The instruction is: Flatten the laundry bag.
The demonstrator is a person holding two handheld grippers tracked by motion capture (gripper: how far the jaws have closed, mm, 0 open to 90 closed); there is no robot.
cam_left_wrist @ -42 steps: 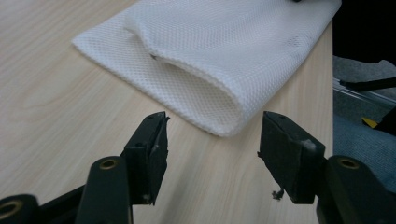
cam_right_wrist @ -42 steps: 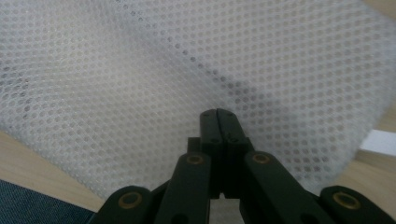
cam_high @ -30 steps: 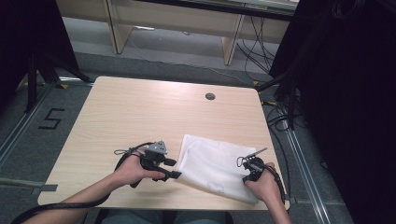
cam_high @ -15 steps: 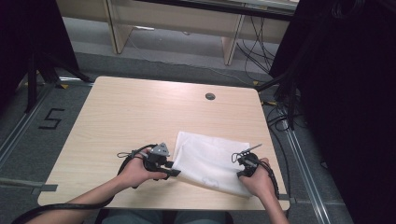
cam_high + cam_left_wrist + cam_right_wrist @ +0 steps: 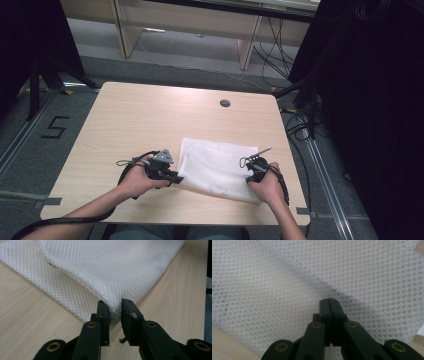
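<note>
High view overhead; both gripper views close, sharing mesh cloth (image 5: 215, 167)

Mesh cloth (image 5: 215, 167): white, fine honeycomb of small holes. Table (image 5: 150, 120): pale wood grain, one dark round grommet (image 5: 225, 103). Left gripper (image 5: 115, 308), right gripper (image 5: 329, 301): black, brass-coloured rivets. Floor (image 5: 30, 150): grey, marked with a black "5".

A white mesh cloth (image 5: 217, 170) lies on the near right part of the light wooden surface (image 5: 145, 120). The left claw (image 5: 172, 176) meets its left edge; the right claw (image 5: 250, 172) rests on its right side. A round grommet hole (image 5: 225, 103) sits near the far edge.
</note>
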